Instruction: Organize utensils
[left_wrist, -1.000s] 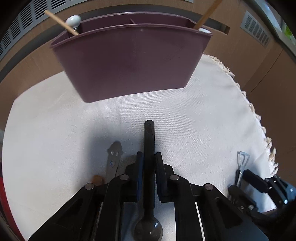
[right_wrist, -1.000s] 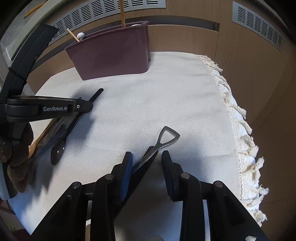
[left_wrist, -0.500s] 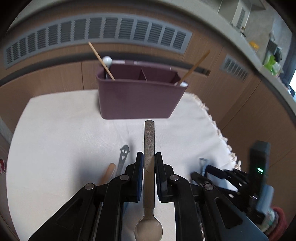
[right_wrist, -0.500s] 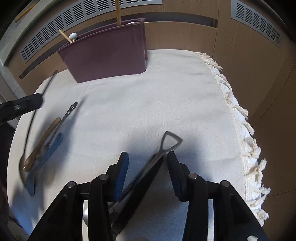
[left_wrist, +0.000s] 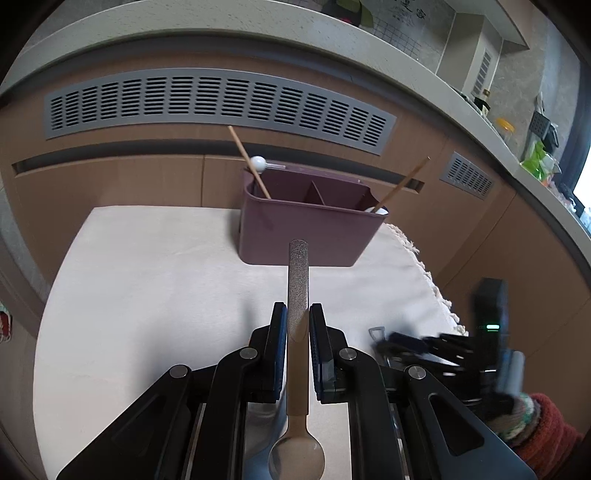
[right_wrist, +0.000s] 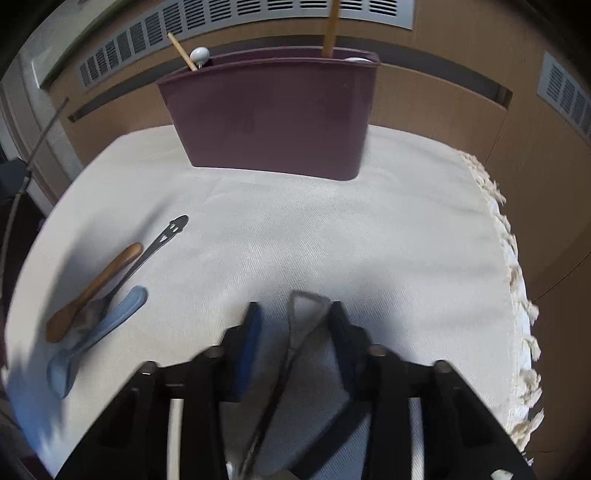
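Left gripper (left_wrist: 297, 325) jaws clamped on a spoon (left_wrist: 297, 332) lifted above the table (left_wrist: 147, 295), right gripper (right_wrist: 293, 325) jaws just closing, a fork (right_wrist: 295, 339) between them, purple holder (right_wrist: 273, 118) behind

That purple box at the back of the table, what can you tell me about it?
The box is a dull purple utensil caddy, plastic by its look, with smooth walls and rounded corners. It stands upright on the cream cloth near the far edge, before a wooden wall. Its top is open and thin dividers split it into compartments. Two wooden sticks lean out, one at each end, and a white knob pokes up at the left end. No gripper touches it.
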